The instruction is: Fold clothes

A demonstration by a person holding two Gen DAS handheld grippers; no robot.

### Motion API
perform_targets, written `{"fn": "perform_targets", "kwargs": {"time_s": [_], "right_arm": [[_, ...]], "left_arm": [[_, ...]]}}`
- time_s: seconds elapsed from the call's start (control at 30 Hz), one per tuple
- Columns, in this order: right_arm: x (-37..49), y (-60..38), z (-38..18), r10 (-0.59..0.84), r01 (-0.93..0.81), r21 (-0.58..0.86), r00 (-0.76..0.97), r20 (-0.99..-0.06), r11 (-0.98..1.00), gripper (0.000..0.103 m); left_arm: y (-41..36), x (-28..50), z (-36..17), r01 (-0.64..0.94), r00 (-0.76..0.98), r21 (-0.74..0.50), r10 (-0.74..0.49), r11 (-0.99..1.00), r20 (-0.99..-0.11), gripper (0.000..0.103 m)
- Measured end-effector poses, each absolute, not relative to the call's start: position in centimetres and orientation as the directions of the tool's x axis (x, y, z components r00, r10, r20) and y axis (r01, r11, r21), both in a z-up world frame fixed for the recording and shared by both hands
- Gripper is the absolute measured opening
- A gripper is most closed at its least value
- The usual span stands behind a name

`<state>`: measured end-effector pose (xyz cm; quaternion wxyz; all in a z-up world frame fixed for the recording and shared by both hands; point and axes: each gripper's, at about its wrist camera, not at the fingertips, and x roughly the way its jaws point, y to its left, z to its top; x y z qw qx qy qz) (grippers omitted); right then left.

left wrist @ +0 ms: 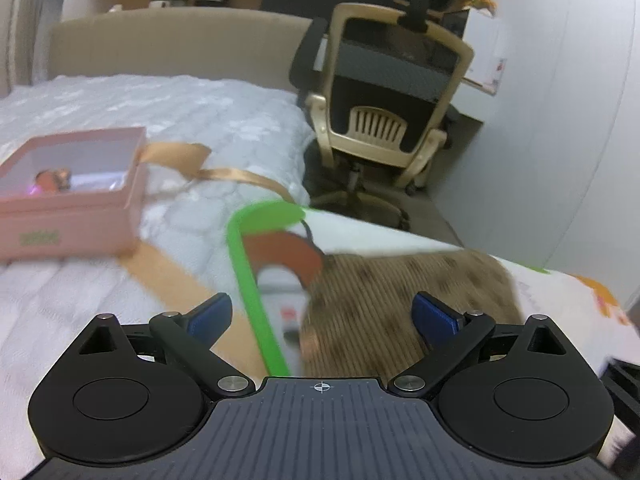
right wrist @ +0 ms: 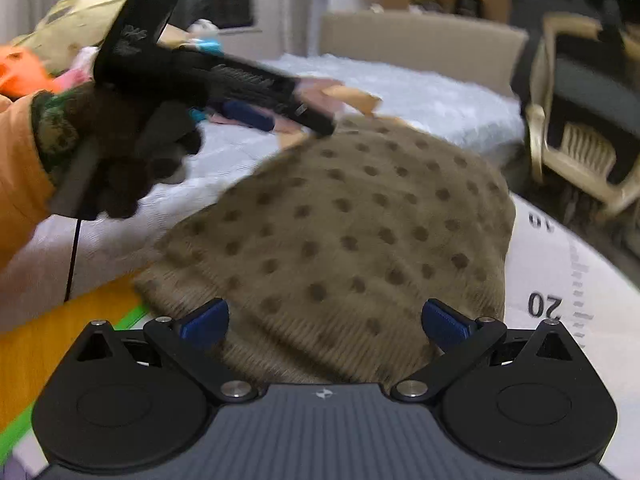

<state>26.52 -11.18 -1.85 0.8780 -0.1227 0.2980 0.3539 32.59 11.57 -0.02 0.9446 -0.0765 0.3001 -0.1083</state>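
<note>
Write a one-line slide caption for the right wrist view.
Right gripper, jaws open, over a brown polka-dot knit garment on the bed; left gripper hovers beyond in a gloved hand.

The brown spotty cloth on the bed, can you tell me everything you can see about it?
The brown spotty cloth looks like a soft ribbed knit, tan with darker round dots all over. It lies spread in a rounded heap on the white mat with printed numbers, its surface a bit domed, not yet neatly folded. Both grippers are open: the right gripper just over its near edge, the left gripper near its other side. Neither clearly grips it.
</note>
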Motion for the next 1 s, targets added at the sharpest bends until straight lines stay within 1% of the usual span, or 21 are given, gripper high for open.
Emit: {"fn": "perform_targets", "kwargs": {"time_s": [0.03, 0.13, 0.2, 0.3, 0.37, 0.43, 0.5, 0.57, 0.63, 0.7, 0.8, 0.87, 0.9, 0.97, 1.0], "right_arm": [[26.0, -11.7, -1.5, 0.564, -0.701, 0.003, 0.572, -0.596, 0.714, 0.103], [25.7, -14.0, -0.1, 0.559, -0.650, 0.029, 0.631, -0.538, 0.760, 0.103], [26.2, -15.0, 0.3, 0.498, -0.580, 0.001, 0.698, -0.514, 0.814, 0.103], [27.4, -15.4, -1.0, 0.343, -0.464, -0.090, 0.760, -0.552, 0.881, 0.103], [28.2, -15.4, -2.3, 0.299, -0.452, -0.095, 0.719, -0.627, 0.887, 0.103], [27.7, -16.0, -2.9, 0.337, -0.480, -0.041, 0.672, -0.659, 0.877, 0.103], [26.8, -16.5, -3.0, 0.382, -0.516, -0.007, 0.643, -0.664, 0.857, 0.103], [25.9, -16.7, -2.6, 0.411, -0.547, -0.011, 0.641, -0.648, 0.837, 0.103], [25.6, -16.5, -2.1, 0.415, -0.552, -0.025, 0.655, -0.632, 0.833, 0.103], [25.8, -16.4, -1.3, 0.411, -0.543, -0.041, 0.680, -0.608, 0.839, 0.103], [26.2, -15.8, -0.3, 0.418, -0.532, -0.041, 0.708, -0.569, 0.846, 0.103], [25.9, -15.4, 0.2, 0.436, -0.542, -0.035, 0.710, -0.553, 0.840, 0.103], [25.7, -15.3, 0.3, 0.442, -0.549, -0.036, 0.709, -0.549, 0.835, 0.103], [25.3, -15.5, 0.3, 0.448, -0.557, -0.038, 0.706, -0.549, 0.830, 0.103], [25.1, -15.9, 0.3, 0.448, -0.554, -0.033, 0.705, -0.550, 0.832, 0.103]], "left_arm": [[11.6, 31.1, 0.1, 0.167, 0.795, -0.206, -0.256, 0.964, -0.551, 0.099], [10.7, 26.6, -0.7, 0.205, 0.773, -0.139, -0.248, 0.969, -0.584, 0.100], [9.9, 24.8, -1.7, 0.204, 0.757, -0.107, -0.226, 0.973, -0.614, 0.100], [8.6, 23.2, -3.2, 0.198, 0.735, -0.028, -0.167, 0.980, -0.657, 0.100], [7.8, 22.4, -3.6, 0.211, 0.725, 0.037, -0.131, 0.977, -0.676, 0.100], [7.5, 21.3, -3.6, 0.233, 0.720, 0.081, -0.116, 0.969, -0.684, 0.100], [7.9, 20.4, -3.1, 0.245, 0.711, 0.077, -0.124, 0.967, -0.692, 0.099], [8.5, 20.1, -2.0, 0.247, 0.716, 0.024, -0.165, 0.969, -0.678, 0.099], [9.3, 21.0, 0.1, 0.250, 0.734, -0.073, -0.238, 0.966, -0.636, 0.099], [9.9, 23.0, 2.3, 0.270, 0.755, -0.189, -0.329, 0.944, -0.567, 0.099], [10.2, 27.5, 4.4, 0.345, 0.744, -0.361, -0.487, 0.866, -0.458, 0.099], [9.8, 31.3, 4.7, 0.370, 0.703, -0.465, -0.570, 0.804, -0.426, 0.099], [9.5, 33.2, 4.5, 0.358, 0.688, -0.496, -0.583, 0.791, -0.432, 0.099], [8.6, 37.1, 2.9, 0.285, 0.668, -0.492, -0.539, 0.823, -0.513, 0.099], [8.3, 38.6, 1.6, 0.250, 0.662, -0.471, -0.505, 0.846, -0.555, 0.099]]}}
